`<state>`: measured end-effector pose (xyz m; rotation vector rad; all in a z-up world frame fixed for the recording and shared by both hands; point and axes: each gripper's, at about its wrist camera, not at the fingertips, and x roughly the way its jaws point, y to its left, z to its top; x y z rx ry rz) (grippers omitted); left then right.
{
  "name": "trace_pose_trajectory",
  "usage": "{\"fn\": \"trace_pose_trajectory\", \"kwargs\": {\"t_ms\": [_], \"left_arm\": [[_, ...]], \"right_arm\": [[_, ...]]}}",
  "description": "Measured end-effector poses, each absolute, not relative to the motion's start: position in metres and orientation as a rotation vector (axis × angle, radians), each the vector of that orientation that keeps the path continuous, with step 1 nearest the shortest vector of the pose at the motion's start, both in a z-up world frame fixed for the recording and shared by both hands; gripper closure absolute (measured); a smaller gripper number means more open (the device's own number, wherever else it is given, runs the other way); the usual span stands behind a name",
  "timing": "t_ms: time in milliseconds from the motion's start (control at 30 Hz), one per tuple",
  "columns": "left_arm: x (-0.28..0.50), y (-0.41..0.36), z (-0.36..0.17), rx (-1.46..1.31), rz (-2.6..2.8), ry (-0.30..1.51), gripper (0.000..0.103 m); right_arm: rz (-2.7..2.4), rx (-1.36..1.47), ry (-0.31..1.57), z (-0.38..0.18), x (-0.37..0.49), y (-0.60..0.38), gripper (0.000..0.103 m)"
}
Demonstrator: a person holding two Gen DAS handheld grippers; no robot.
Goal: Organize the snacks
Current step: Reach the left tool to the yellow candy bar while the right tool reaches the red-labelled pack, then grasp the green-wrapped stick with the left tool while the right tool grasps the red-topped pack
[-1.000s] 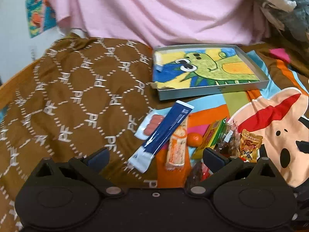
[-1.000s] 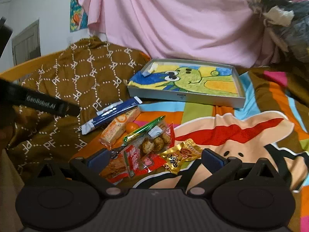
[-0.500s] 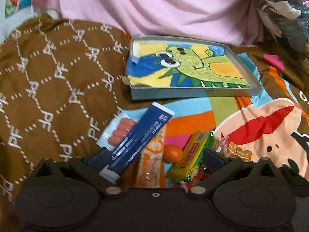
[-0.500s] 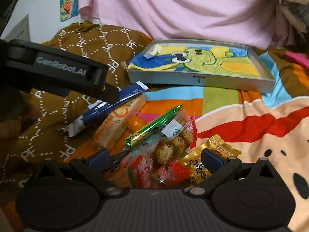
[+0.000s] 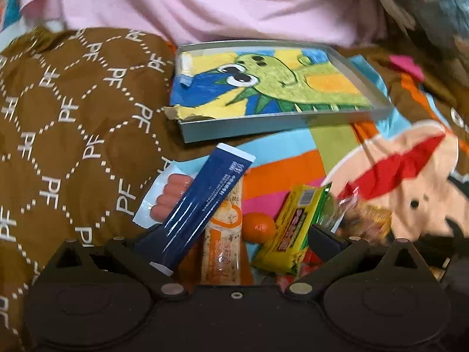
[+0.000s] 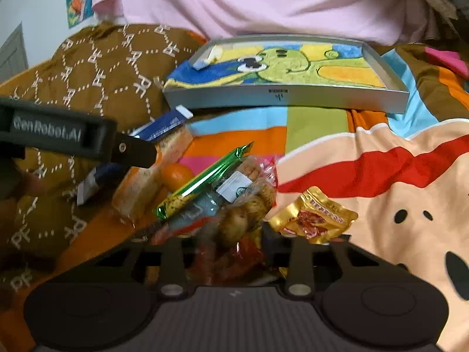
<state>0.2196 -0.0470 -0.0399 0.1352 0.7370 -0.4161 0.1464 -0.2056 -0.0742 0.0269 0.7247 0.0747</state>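
Soft, even indoor light; colours saturated. Fisheye curvature bends the tray rim. Motion blur smears right-hand edges; glare streaks the green wrapper.

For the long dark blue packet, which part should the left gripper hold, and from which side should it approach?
Probably the near end of the blue packet, approached from the camera side. It is long and slim, and lies propped on the sausage pack, with its near end already between the open fingers of the left gripper. Closing across its narrow width should avoid the orange-and-white packet beside it.
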Motion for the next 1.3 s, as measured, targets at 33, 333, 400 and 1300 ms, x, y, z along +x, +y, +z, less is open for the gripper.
{"fn": "trace_pose_trajectory", "kwargs": {"t_ms": [33,333,400,1300], "left_arm": [[0.218,-0.049,-0.041,0.161,-0.424,0.731,0.001],[0.192,-0.085,-0.06,0.443,-0.521,0.636,0.001],[0.192,-0.092,-0.067,0.488,-0.523,0.634,0.001],[0.193,-0.14,-0.105,0.827,-0.479,0.413,0.064]], "right_arm": [[0.083,0.023,0.741,-0.072,0.147,-0.211,0.072],[0.14,-0.056,0.769,-0.059,0.156,-0.257,0.076],[0.15,-0.027,0.767,-0.06,0.158,-0.262,0.076],[0.158,0.018,0.753,-0.073,0.184,-0.255,0.071]]}}
